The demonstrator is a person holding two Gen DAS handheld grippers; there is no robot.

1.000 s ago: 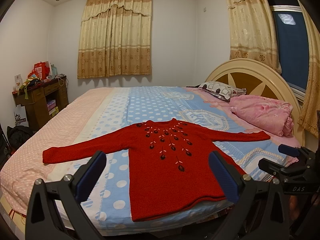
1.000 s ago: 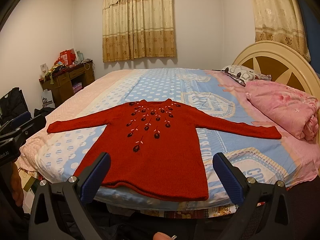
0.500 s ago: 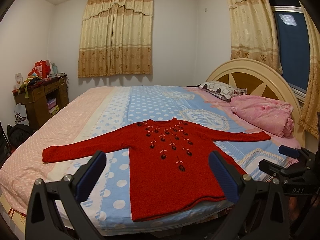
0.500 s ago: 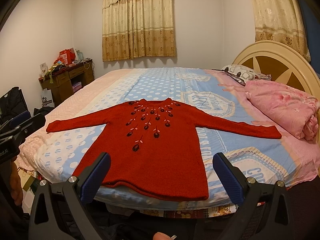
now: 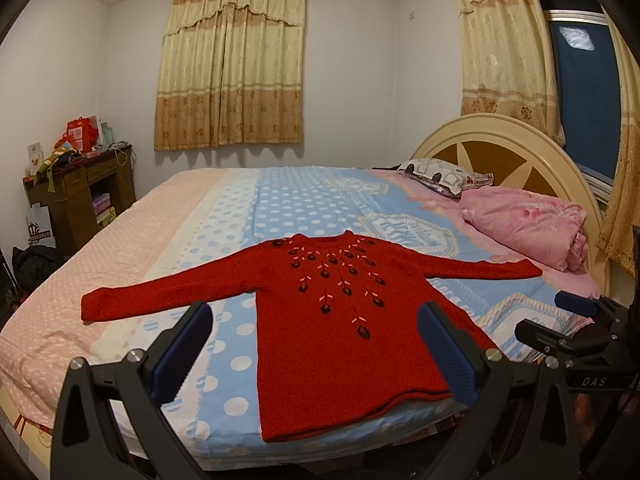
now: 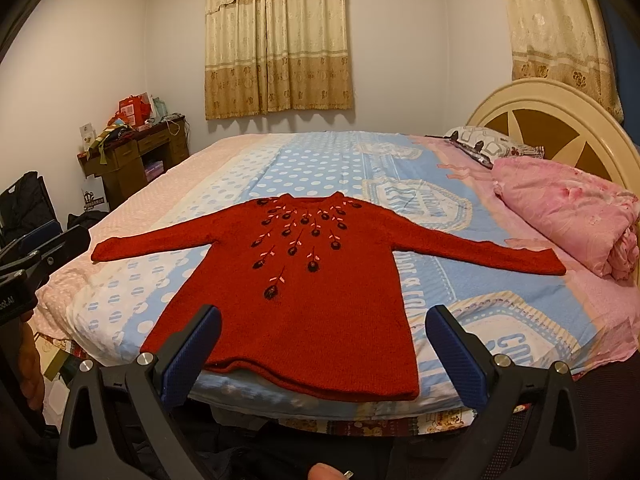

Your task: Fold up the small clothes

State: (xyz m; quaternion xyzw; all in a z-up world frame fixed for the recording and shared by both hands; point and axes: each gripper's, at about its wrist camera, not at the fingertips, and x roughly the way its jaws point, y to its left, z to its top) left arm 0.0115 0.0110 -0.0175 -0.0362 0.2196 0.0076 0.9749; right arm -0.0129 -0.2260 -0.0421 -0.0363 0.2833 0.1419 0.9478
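Red knitted sweater (image 5: 344, 320) spread flat near bed edge (image 6: 360, 408), both claws (image 5: 316, 344) (image 6: 324, 344) released and empty: liable to slide off if tugged by hem.

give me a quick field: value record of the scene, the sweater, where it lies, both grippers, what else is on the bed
garment: red sweater, dark flower embroidery below the neck
state: spread flat, front up, both sleeves out, unfolded
surface: bed, polka-dot sheet; hem near the front edge
left gripper: open, holding nothing, short of the sweater
right gripper: open, holding nothing, short of the hem
also on bed: pink quilt, patterned pillow by the headboard
folding: not started
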